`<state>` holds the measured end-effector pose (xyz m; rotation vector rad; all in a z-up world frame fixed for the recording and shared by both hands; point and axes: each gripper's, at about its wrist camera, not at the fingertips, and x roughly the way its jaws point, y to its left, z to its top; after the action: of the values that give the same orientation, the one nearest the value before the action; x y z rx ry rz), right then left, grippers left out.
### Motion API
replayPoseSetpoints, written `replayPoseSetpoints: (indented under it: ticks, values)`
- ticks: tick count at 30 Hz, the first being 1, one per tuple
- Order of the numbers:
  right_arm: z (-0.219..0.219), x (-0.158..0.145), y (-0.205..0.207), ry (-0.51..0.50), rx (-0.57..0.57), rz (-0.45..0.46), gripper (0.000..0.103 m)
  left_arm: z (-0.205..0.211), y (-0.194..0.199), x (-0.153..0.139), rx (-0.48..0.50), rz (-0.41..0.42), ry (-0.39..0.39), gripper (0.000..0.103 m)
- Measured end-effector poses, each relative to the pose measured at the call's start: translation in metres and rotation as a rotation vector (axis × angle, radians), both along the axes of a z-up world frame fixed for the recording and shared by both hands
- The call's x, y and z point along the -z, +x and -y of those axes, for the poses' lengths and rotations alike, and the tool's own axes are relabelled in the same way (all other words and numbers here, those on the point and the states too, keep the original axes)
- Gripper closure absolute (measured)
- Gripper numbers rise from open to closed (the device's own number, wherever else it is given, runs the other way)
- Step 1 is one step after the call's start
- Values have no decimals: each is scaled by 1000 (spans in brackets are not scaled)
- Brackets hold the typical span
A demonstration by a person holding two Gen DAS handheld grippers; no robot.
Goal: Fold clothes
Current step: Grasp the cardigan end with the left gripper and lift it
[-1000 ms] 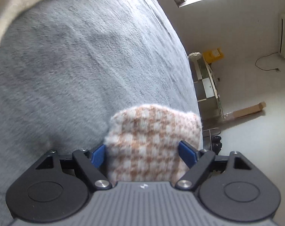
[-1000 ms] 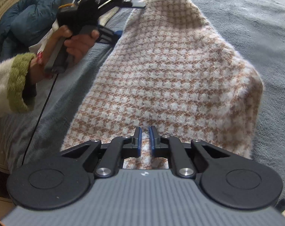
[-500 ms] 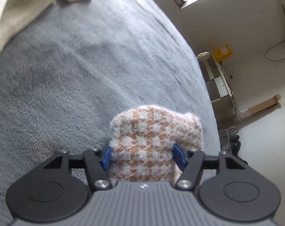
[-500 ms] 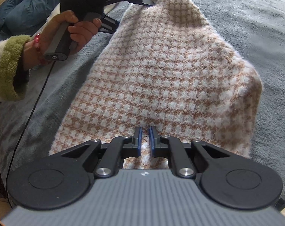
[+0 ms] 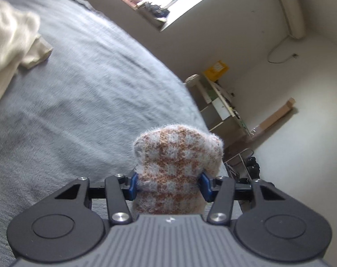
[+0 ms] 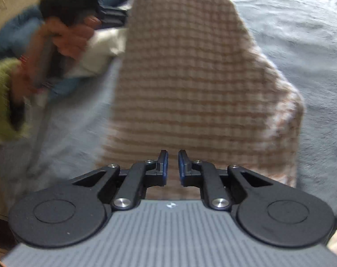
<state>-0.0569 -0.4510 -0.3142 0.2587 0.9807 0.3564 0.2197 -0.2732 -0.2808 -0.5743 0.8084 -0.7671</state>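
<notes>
- The left gripper (image 5: 168, 185), raised above the grey bed cover (image 5: 79, 102), has just been closing and pinches a bunched corner of the checked knit garment (image 5: 177, 166).
- The right gripper (image 6: 172, 166), tilted down, nips the garment's near edge between nearly-touching pads.

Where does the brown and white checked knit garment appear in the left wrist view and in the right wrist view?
Left wrist view: the checked garment sits low, just right of centre, a bunched end pinched in the left gripper.
Right wrist view: it fills the middle from the top edge down to the right gripper, lifted at the top.
Shared landmark: the grey blanket under it.
</notes>
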Motion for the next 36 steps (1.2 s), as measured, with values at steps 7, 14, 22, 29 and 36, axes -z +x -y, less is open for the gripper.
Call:
replayPoseSetpoints:
  ticks: [7,14,22,29,36]
  values:
    - [-67,39,4,45,-49,-41,93,11,-42,-26,40,85,23,51]
    - [-57,8,-27,-31,37,57,93,6,-75,-50,49,161,7,51]
    - [90,58,-36,125,509,-86,103,-1,-125,-75,119,238,7,51]
    - [124,21,-81,412,562,-92,96,-3,-193,-99,275,341,86,51]
    - [160,-7,-118,366,554,-153,95,2,-292,-92,524,459,270,51]
